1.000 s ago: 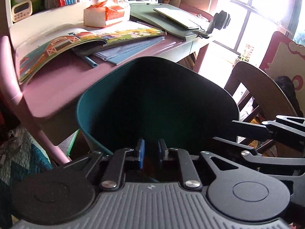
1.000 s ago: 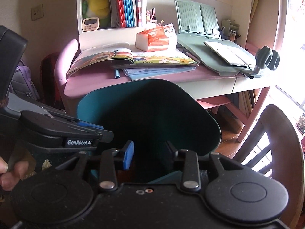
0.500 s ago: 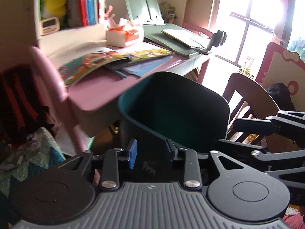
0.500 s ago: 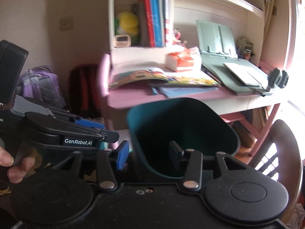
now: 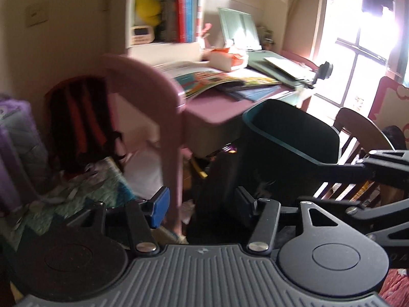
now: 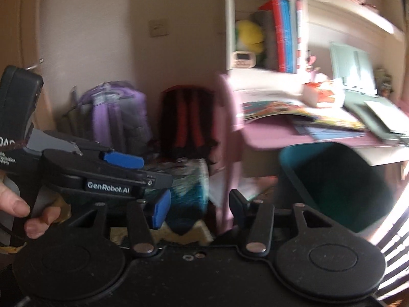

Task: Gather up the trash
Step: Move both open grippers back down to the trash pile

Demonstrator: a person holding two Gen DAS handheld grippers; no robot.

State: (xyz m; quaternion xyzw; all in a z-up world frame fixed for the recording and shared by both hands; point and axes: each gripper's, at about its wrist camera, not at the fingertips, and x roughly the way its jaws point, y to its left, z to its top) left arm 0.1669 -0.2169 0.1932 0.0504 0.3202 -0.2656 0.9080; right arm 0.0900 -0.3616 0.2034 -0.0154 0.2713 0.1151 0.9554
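A dark teal trash bin (image 5: 288,133) stands on the floor in front of the pink desk (image 5: 212,107); it also shows in the right wrist view (image 6: 334,179). My left gripper (image 5: 200,204) is open and empty, left of the bin and low. My right gripper (image 6: 196,207) is open and empty, also left of the bin. The left gripper body shows from the side in the right wrist view (image 6: 112,176). Small scraps of paper (image 5: 188,211) lie on the floor by the pink desk leg (image 5: 173,153). Both views are blurred.
A red and black backpack (image 6: 189,125) and a purple backpack (image 6: 115,120) lean on the wall at left. A patterned teal quilt (image 5: 89,192) lies on the floor. Books and a tissue box (image 5: 227,56) cover the desk. A wooden chair (image 5: 358,133) stands at right.
Both grippers have swung left and pulled away from the bin, which slid to the right of both views. Both jaws have opened wider. The backpacks and quilt have come into view.
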